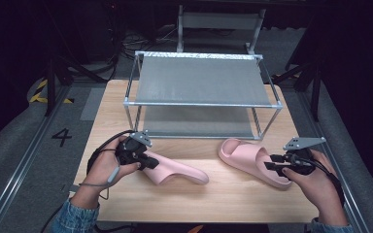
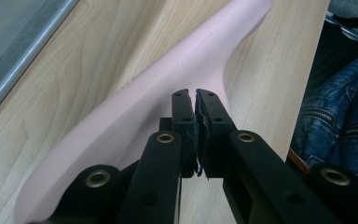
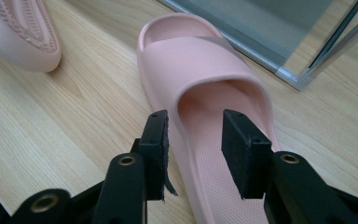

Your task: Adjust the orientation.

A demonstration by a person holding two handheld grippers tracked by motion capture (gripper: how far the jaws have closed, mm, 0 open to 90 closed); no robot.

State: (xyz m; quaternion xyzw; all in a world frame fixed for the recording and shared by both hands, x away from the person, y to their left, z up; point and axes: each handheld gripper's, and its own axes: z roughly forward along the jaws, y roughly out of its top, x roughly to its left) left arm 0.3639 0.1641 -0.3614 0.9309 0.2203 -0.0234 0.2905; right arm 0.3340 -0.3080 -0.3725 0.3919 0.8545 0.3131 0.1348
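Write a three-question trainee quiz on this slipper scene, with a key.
1. True or false: the left gripper has its jaws shut.
2. What straddles the right gripper? A) a rack bar B) the side wall of the upright slipper C) a cable
3. Which way up does the other slipper lie?

Key: 1 true; 2 B; 3 sole up, tilted on its side.

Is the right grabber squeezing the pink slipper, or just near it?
Apart. In the right gripper view, the right gripper straddles the side wall of the pink slipper, but there is a gap between each pad and the wall, so nothing presses on it.
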